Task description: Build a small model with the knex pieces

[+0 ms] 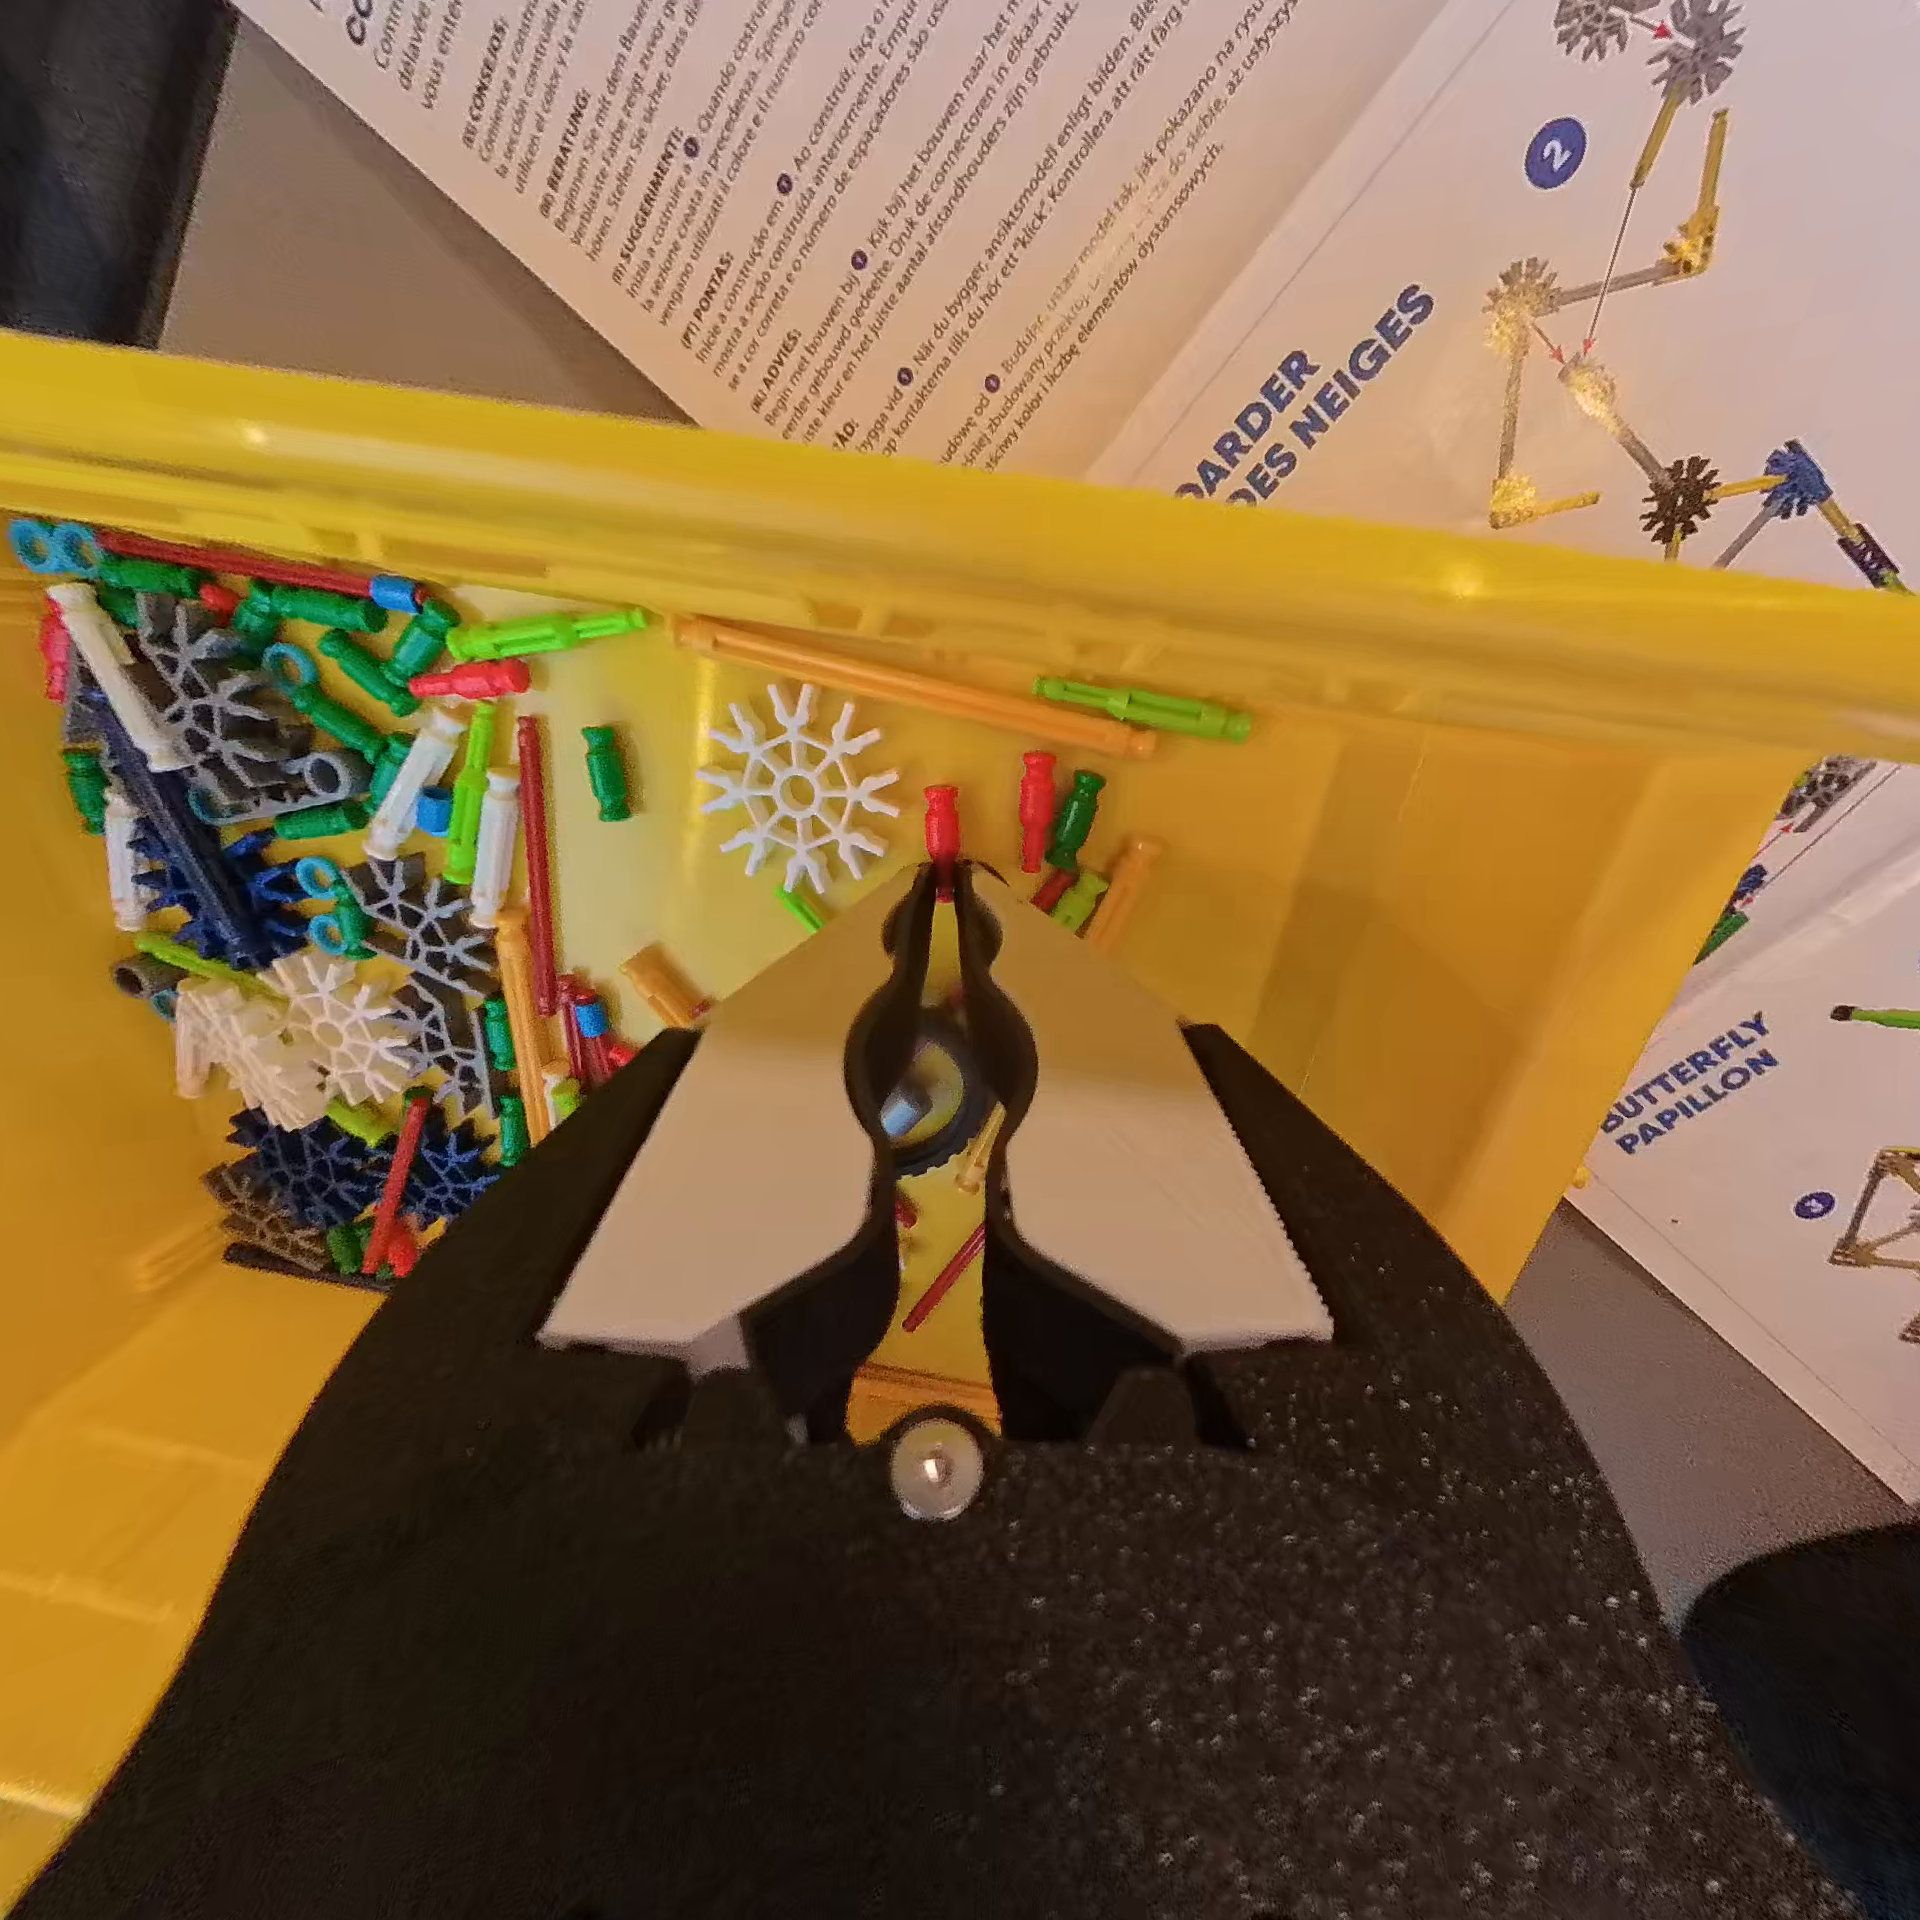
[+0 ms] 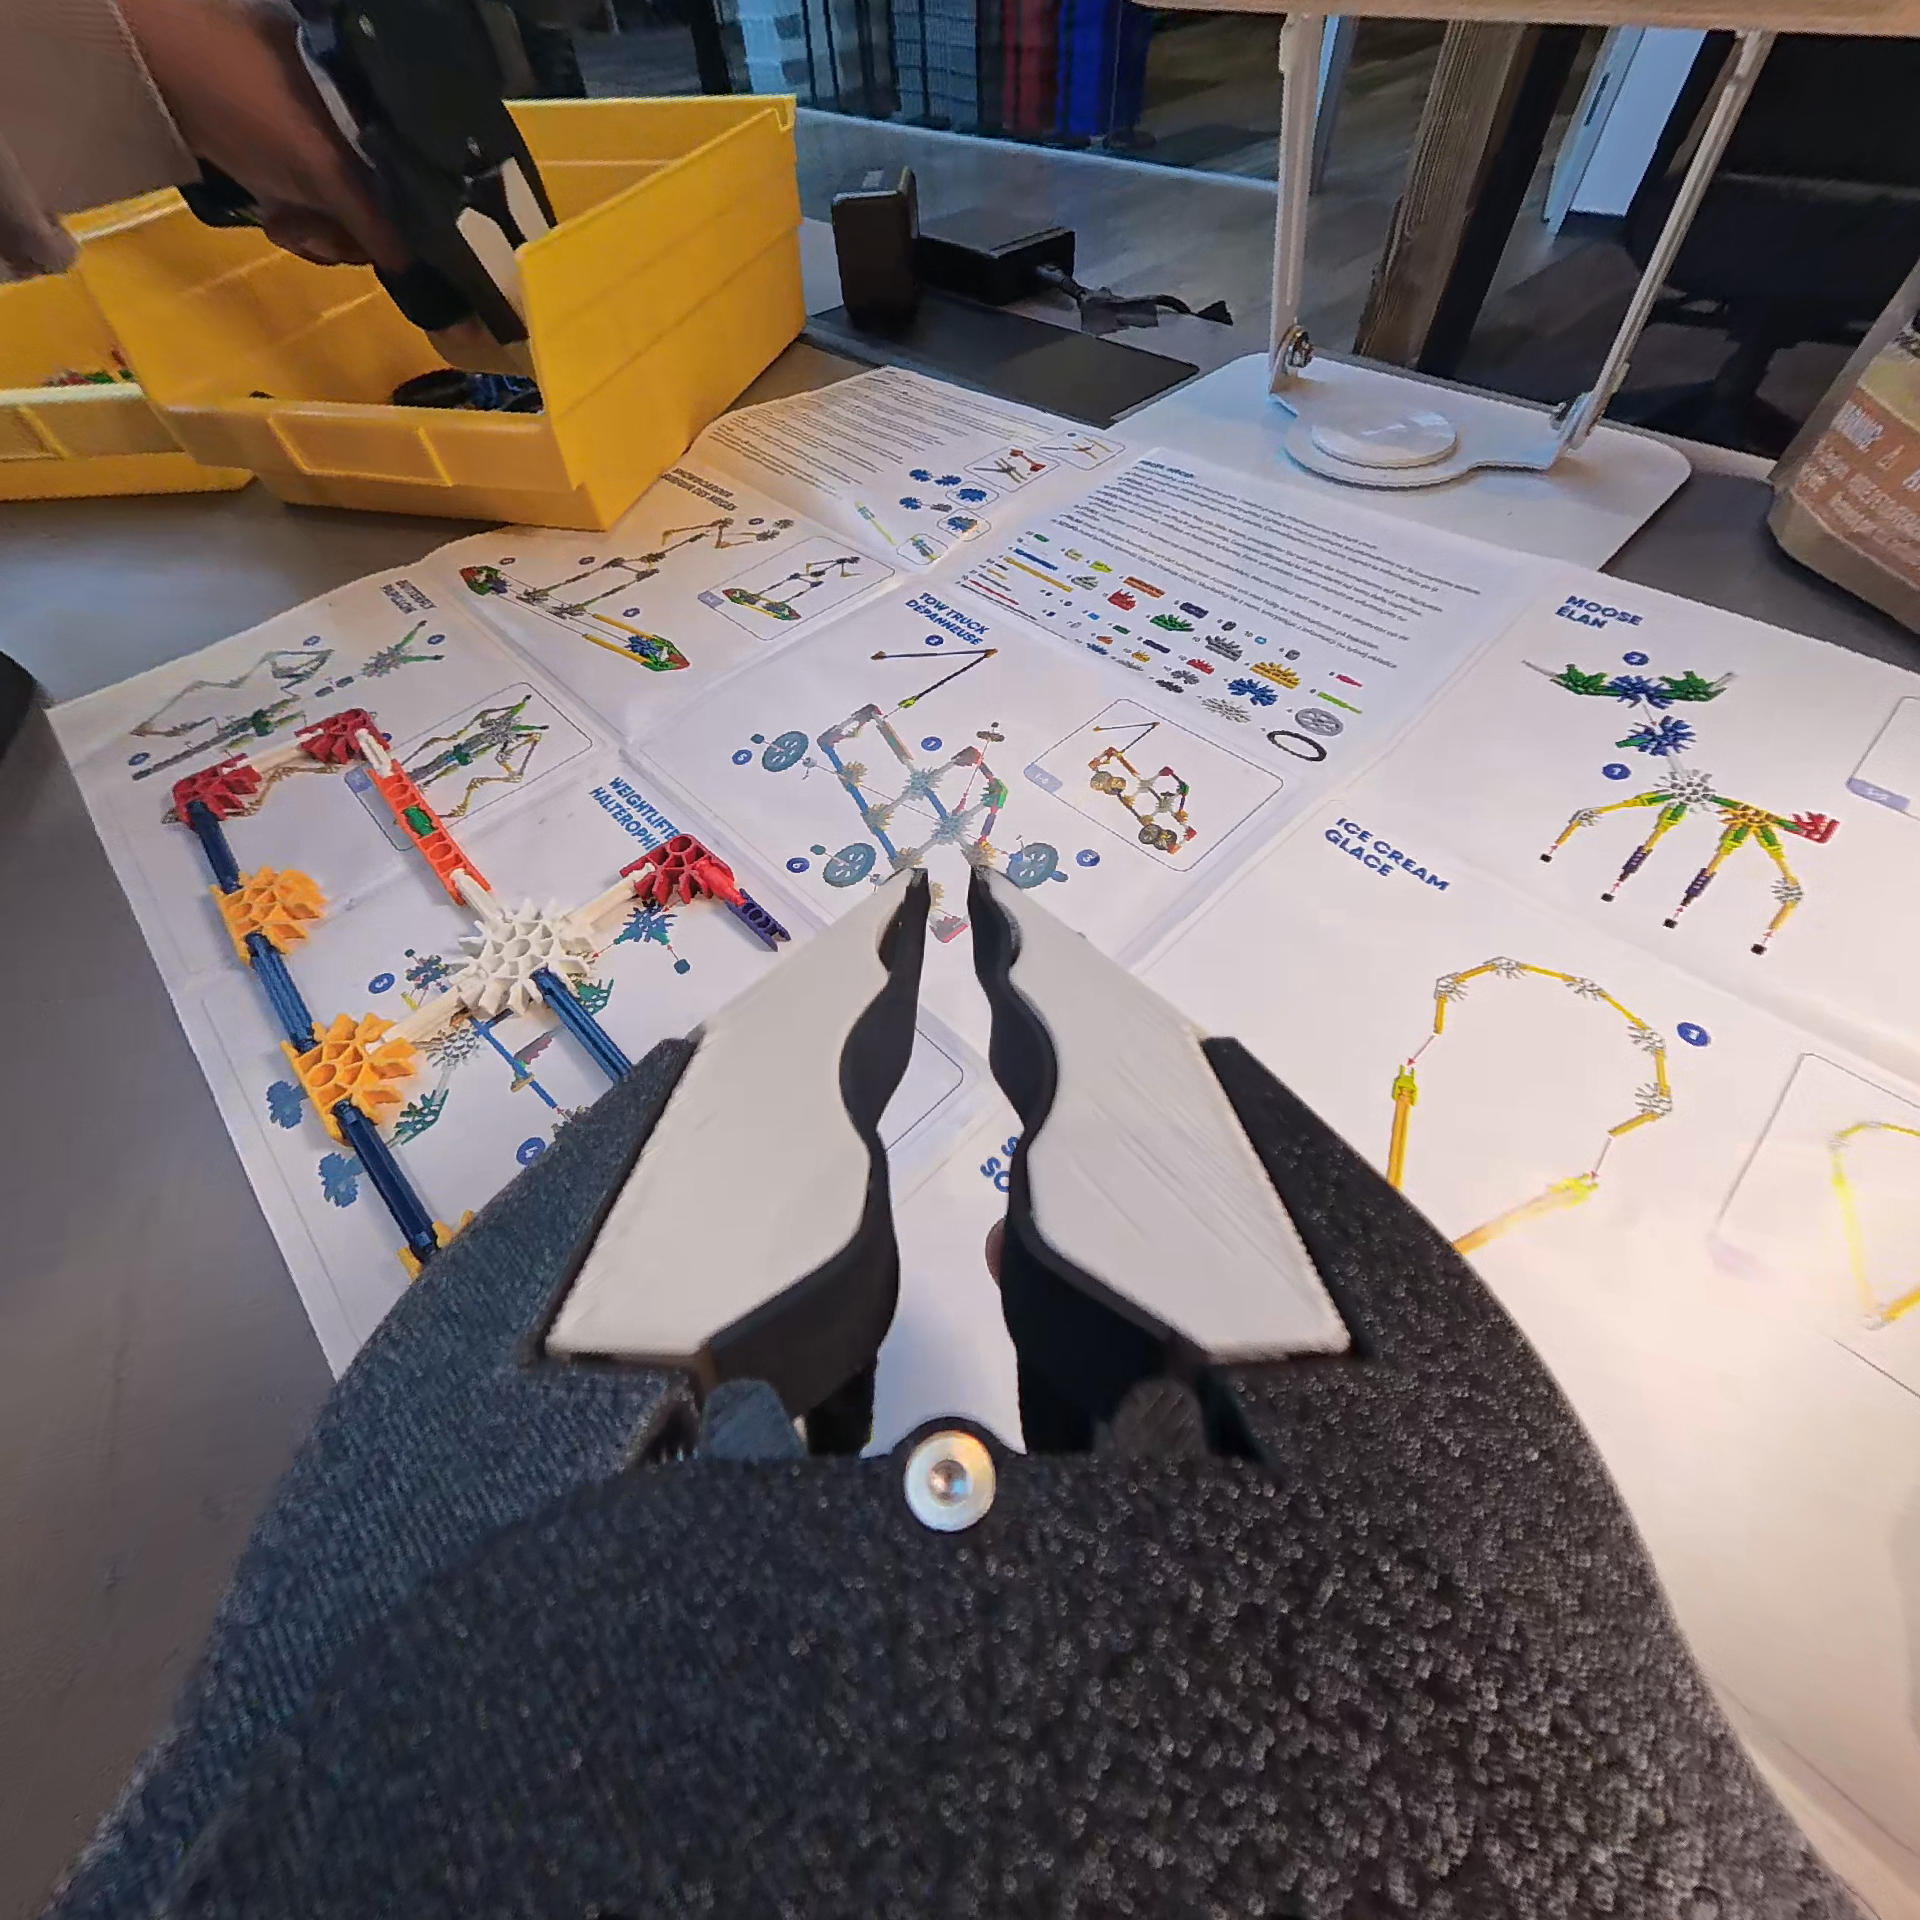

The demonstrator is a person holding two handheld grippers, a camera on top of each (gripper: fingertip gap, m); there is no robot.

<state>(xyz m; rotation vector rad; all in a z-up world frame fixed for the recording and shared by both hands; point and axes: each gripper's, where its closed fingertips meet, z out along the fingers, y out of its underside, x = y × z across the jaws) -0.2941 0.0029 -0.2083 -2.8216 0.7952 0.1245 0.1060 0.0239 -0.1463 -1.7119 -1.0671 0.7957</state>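
My left gripper point(image 1: 943, 873) reaches into a yellow bin point(image 1: 935, 540) and is shut on a short red rod point(image 1: 940, 821) that sticks out past its tips. A white snowflake connector point(image 1: 798, 792) lies just left of it, among loose rods and connectors. My right gripper point(image 2: 945, 883) hovers over a large instruction sheet point(image 2: 1299, 935), its jaws a little apart and empty. A part-built frame point(image 2: 416, 935) of blue rods with orange, red and white connectors lies on the sheet to its left. The left gripper point(image 2: 468, 229) also shows in the right wrist view, inside the bin point(image 2: 665, 312).
A pile of connectors and rods point(image 1: 291, 883) fills the bin's left side. A second yellow bin point(image 2: 62, 416) stands at far left. A white stand point(image 2: 1371, 436), a dark pad point(image 2: 1018, 353) and a brown bag point(image 2: 1860, 457) stand behind the sheet. Some 40 cm of space lies between my two pairs of fingers.
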